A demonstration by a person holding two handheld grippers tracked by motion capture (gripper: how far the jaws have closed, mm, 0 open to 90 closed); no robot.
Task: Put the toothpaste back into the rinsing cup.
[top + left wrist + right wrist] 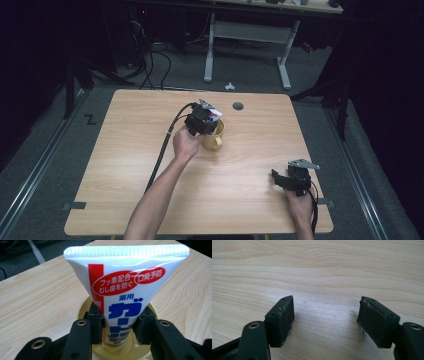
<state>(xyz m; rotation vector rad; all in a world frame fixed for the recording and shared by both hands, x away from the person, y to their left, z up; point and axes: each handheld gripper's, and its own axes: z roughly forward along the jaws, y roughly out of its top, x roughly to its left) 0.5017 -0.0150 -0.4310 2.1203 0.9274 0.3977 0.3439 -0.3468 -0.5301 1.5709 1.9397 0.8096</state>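
Toothpaste tube (120,297) reading "薬用", left tongs (119,327) clamping

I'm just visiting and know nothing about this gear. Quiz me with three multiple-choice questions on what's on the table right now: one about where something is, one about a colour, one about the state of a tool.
1. Where is the lower end of the toothpaste tube?
A. Lying flat on the table
B. Inside the mug
C. Under the right gripper

2. What colour is the mug?
A. Yellow
B. Green
C. Black

3. How do the jaws of the right gripper stand?
A. Shut on the tube
B. Shut on the mug handle
C. Open, with bare table between them

Answers:
1. B: the left gripper view shows the tube's lower end going down into the mug's opening.
2. A: the high view shows a yellow body and handle.
3. C: the right gripper view shows its pads apart over plain wood of the table.
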